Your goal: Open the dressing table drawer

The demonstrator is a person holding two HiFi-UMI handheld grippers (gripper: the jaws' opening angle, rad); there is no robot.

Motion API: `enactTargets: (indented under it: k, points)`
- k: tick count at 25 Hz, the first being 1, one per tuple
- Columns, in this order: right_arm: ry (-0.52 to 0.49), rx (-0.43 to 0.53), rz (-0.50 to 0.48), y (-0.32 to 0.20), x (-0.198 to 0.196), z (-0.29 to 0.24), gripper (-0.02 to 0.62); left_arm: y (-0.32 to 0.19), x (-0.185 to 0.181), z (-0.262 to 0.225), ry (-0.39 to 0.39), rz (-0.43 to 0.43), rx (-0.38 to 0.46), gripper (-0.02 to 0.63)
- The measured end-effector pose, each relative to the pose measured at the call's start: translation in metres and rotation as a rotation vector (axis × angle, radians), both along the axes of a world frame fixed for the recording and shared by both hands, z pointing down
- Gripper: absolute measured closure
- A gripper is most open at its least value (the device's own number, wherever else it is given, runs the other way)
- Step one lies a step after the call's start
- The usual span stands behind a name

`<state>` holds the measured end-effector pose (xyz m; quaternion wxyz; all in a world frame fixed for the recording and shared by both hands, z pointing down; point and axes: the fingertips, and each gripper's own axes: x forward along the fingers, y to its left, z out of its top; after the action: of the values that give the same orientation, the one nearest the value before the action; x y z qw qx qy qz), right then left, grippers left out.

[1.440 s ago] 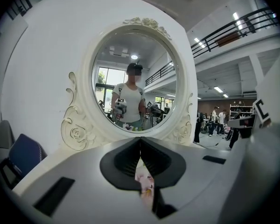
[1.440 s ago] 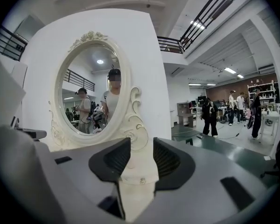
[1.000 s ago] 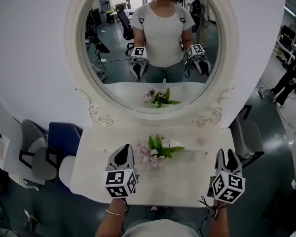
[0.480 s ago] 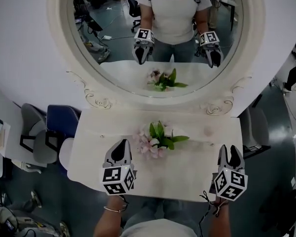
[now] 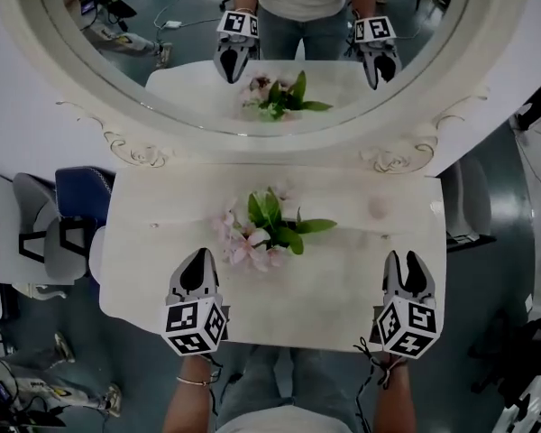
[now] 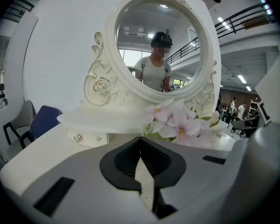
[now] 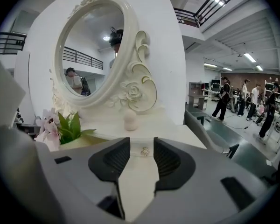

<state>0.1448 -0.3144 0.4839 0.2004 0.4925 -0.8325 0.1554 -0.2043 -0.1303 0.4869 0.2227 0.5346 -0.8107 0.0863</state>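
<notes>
Left gripper point(image 5: 200, 256) has its jaws brought together at the tips with nothing between them, while the right gripper point(image 5: 406, 262) has its jaws apart and empty. Both hover over the near edge of the white dressing table point(image 5: 153, 242), the left towards its left side, the right towards its right. At the back of the table rises the big round mirror point(image 5: 162, 70) in a carved white frame, reflecting the person and both grippers. Beneath the mirror runs a low raised tier that holds the drawer point(image 7: 141, 154), its front flush and closed, well apart from either gripper. A spray of pink flowers point(image 5: 261, 228) with green leaves lies mid-table, between the grippers and farther back. In the right gripper view, the drawer's small gold knob point(image 7: 144, 150) shows in the gap between the open jaws, untouched.
</notes>
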Motion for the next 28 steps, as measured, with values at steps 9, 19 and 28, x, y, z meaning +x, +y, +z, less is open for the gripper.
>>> enactTargets:
  k: [9,19,28]
  points:
    - [0.024,-0.060,-0.018,0.008,-0.001,0.040,0.419,0.006,0.007,0.040,0.025,0.001,-0.060,0.588]
    - [0.034,-0.077,-0.017,0.004,0.000,0.054,0.416,0.005,0.011,0.048,0.030,0.011,-0.078,0.588]
    - [0.054,-0.085,-0.014,-0.006,-0.005,0.065,0.417,0.003,0.009,0.052,0.034,0.011,-0.088,0.588]
